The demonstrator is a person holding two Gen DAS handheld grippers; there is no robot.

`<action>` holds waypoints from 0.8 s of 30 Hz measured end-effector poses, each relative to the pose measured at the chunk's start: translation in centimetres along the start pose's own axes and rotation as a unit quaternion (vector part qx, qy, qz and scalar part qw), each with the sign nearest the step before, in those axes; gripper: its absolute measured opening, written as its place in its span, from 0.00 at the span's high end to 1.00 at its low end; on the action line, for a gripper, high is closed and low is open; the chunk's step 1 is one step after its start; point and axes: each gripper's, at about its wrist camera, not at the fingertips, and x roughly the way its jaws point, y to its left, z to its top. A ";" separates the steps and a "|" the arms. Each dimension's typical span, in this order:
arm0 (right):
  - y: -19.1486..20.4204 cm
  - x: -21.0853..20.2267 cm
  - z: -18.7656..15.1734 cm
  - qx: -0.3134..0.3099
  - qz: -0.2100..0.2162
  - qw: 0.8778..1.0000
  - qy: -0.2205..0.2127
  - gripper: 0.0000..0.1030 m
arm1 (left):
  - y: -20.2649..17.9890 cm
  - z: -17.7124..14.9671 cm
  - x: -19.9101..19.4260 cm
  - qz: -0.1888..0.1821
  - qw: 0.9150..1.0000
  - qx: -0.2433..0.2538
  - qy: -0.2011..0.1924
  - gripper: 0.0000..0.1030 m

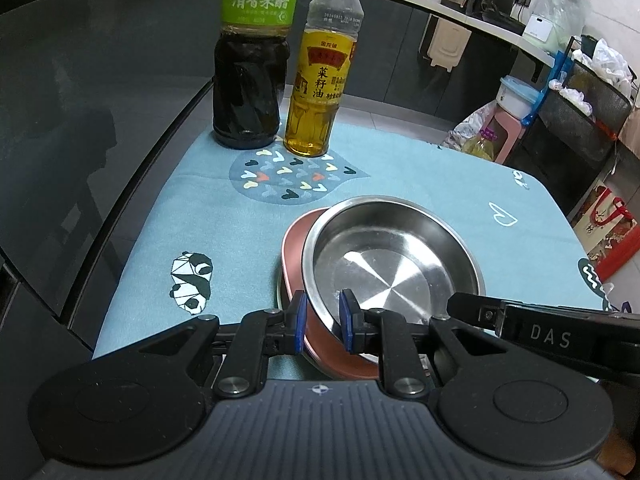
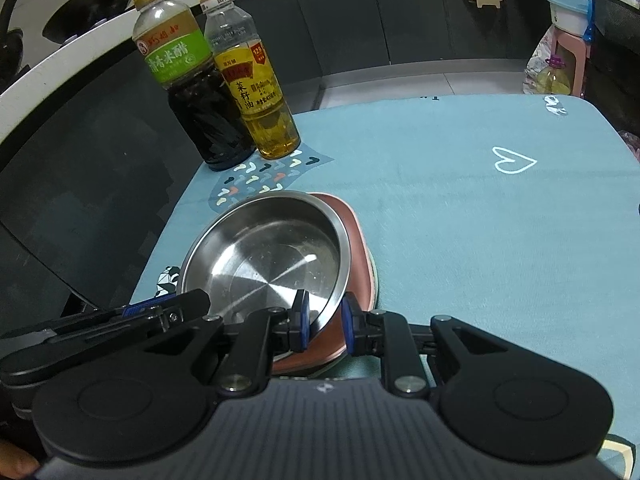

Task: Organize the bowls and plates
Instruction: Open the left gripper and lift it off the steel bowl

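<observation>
A steel bowl (image 1: 390,264) sits tilted on a pink plate (image 1: 294,248) that lies on another plate, on the blue mat. My left gripper (image 1: 323,322) straddles the bowl's near left rim with a clear gap between its blue pads. My right gripper (image 2: 326,320) straddles the bowl's (image 2: 264,256) near right rim over the pink plate (image 2: 354,236), also with a gap. The right gripper's finger (image 1: 520,318) shows in the left wrist view, and the left gripper's finger (image 2: 160,312) shows in the right wrist view.
A dark vinegar bottle (image 1: 252,80) and a yellow oil bottle (image 1: 320,92) stand at the mat's far left. The blue mat (image 1: 420,168) extends right and ends at the table's edge. Kitchen counters and clutter lie beyond.
</observation>
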 end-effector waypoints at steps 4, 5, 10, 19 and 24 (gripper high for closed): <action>-0.1 0.2 0.0 0.001 -0.002 1.000 0.001 1.00 | -0.3 -0.1 0.1 0.008 1.000 0.011 -0.004 0.85; -0.2 0.3 0.0 0.000 -0.003 1.000 0.000 1.00 | -0.3 -0.1 0.0 0.010 1.000 0.014 -0.008 0.85; -0.5 0.2 0.1 0.003 0.001 1.000 -0.007 1.00 | -0.4 0.0 -0.6 0.021 0.999 0.019 -0.024 0.85; -2.6 -0.8 0.7 0.037 0.010 0.999 -0.009 0.77 | 0.7 0.1 -0.9 0.025 0.999 -0.009 -0.022 0.68; -3.2 -0.1 0.6 0.046 0.013 0.999 0.010 0.77 | 1.0 -0.2 -0.1 0.025 0.999 -0.019 -0.003 0.67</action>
